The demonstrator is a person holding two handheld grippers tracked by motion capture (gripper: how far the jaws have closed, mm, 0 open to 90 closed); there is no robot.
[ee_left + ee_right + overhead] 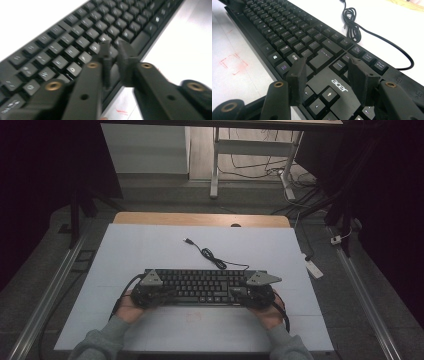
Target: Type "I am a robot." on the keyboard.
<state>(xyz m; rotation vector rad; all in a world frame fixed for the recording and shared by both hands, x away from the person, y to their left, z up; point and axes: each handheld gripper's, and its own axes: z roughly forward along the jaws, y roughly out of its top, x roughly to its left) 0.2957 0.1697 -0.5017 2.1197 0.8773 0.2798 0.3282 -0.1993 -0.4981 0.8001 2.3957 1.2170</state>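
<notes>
A black Acer keyboard [200, 285] lies across the white board, its cable [210, 255] coiled behind it and ending in a loose USB plug [187, 240]. My left gripper [169, 294] lies over the keyboard's left end. In the left gripper view its jaws [115, 47] stand a narrow gap apart just above the keys [75, 42], with nothing between them. My right gripper [234, 293] lies over the right end. Its jaws [327, 62] are wide open above the arrow keys and the Acer logo [339, 85], gripping nothing. The cable [352, 25] runs off to the right.
The white board [150, 250] rests on a wooden table [200, 218]. A faint red square mark [192, 316] sits on the board in front of the keyboard. A white desk frame [215, 165] and floor cables stand beyond the table. Metal rails [50, 290] flank both sides.
</notes>
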